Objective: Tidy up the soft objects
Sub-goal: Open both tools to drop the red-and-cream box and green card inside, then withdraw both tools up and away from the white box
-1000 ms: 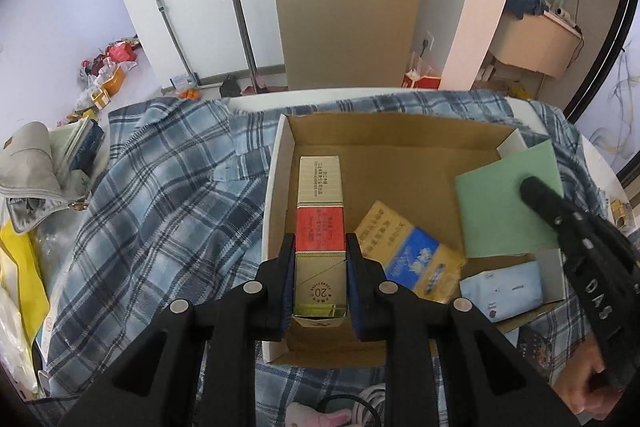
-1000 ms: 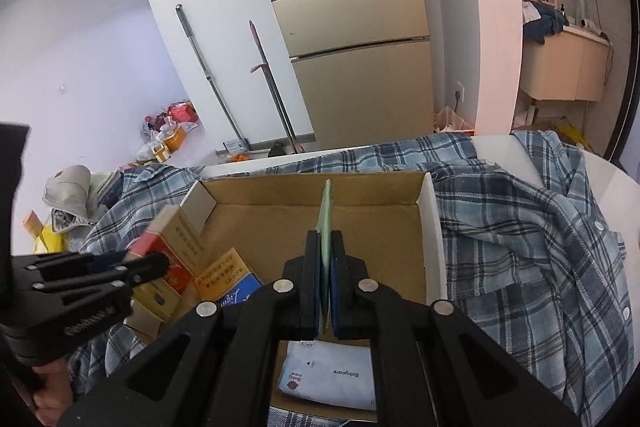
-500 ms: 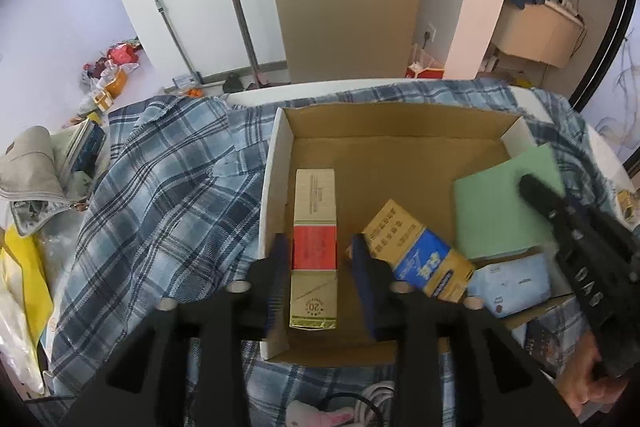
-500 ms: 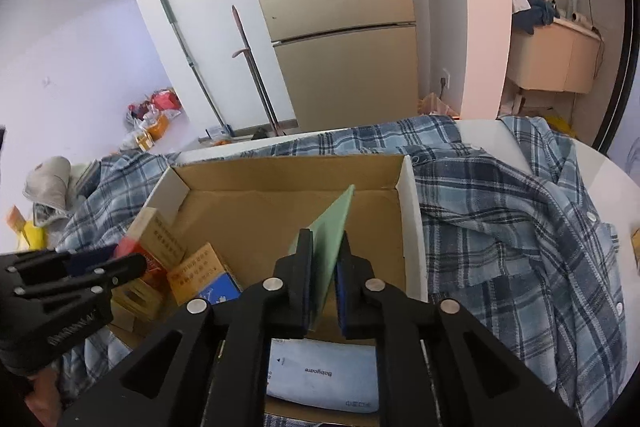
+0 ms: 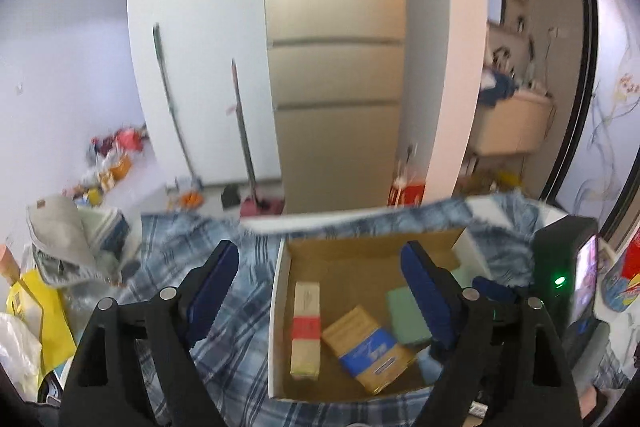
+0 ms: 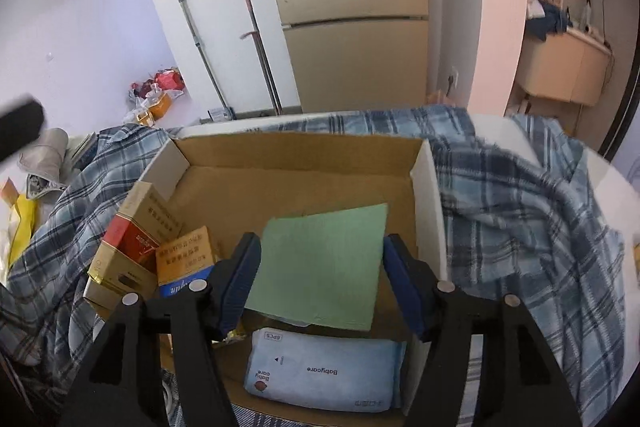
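Note:
An open cardboard box (image 6: pixel 430 211) sits on a blue plaid shirt (image 6: pixel 520 227). Inside lie a gold and red carton (image 5: pixel 306 331), a yellow and blue carton (image 5: pixel 368 347), a green sheet (image 6: pixel 324 267) and a pale blue Babycare pack (image 6: pixel 324 371). My left gripper (image 5: pixel 320 247) hovers above the box's near left side. Its jaws are opening, with nothing between them. My right gripper (image 6: pixel 323 239) is low over the box, its jaws opening too. The green sheet lies flat beneath them, free of the pads. In the left wrist view the right gripper (image 5: pixel 560 287) shows at the right.
The plaid shirt (image 5: pixel 240 327) covers a white table around the box. A grey bag (image 5: pixel 64 239) and a yellow bag (image 5: pixel 36 315) lie at the left. Beyond the table are a tall fridge (image 6: pixel 352 27), two leaning mop handles (image 6: pixel 200 43) and floor clutter (image 6: pixel 156 95).
The left gripper opened, let go of the gold and red carton, and rose and tilted up. The right gripper opened and dropped the green sheet, which now lies flat in the box.

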`<state>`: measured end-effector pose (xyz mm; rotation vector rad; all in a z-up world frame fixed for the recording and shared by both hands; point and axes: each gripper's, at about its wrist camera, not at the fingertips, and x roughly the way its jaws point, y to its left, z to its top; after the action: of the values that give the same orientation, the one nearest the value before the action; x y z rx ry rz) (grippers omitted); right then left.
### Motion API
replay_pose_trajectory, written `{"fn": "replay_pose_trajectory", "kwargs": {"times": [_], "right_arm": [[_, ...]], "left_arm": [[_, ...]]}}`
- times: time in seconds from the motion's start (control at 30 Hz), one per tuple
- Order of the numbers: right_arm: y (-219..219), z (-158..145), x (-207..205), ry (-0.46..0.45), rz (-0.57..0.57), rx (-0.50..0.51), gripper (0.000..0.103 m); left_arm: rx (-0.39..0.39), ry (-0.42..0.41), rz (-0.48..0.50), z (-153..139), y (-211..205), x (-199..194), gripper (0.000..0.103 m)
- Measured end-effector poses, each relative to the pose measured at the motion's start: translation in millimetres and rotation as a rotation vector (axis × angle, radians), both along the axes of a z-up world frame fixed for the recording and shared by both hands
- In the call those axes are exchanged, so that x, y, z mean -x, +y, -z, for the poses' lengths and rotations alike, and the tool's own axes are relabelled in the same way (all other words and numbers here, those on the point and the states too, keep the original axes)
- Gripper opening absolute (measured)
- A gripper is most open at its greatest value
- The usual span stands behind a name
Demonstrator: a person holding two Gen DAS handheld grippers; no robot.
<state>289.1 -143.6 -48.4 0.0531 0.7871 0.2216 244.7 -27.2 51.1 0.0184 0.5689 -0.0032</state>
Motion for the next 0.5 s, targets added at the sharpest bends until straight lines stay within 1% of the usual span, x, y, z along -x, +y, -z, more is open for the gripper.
{"fn": "replay_pose_trajectory", "kwargs": {"times": [0.03, 0.1, 0.2, 0.27, 0.37, 0.4, 0.5], "right_arm": [[-1, -3, 1, -0.012, 0.007, 0.005, 0.073], [-3, -9, 4, -0.027, 0.018, 0.003, 0.074], [-8, -23, 7, -0.049, 0.034, -0.01, 0.074], [-13, -38, 15, -0.095, 0.058, -0.012, 0.074], [-15, -62, 30, -0.16, 0.059, -0.003, 0.075], [-14, -70, 37, -0.183, 0.052, 0.0, 0.076], [-10, -90, 55, -0.24, 0.03, 0.019, 0.078]], "left_arm": [[-0.007, -0.02, 0.004, -4, -2, 4, 0.085], [-0.01, -0.058, 0.016, -11, -3, 10, 0.085], [0.005, -0.165, 0.014, -23, -4, 27, 0.085], [0.016, -0.216, 0.028, -33, -4, 38, 0.086], [0.037, -0.267, 0.031, -45, -1, 50, 0.086], [0.044, -0.277, 0.03, -48, 0, 53, 0.087], [0.067, -0.277, 0.041, -57, 2, 59, 0.087]]}}
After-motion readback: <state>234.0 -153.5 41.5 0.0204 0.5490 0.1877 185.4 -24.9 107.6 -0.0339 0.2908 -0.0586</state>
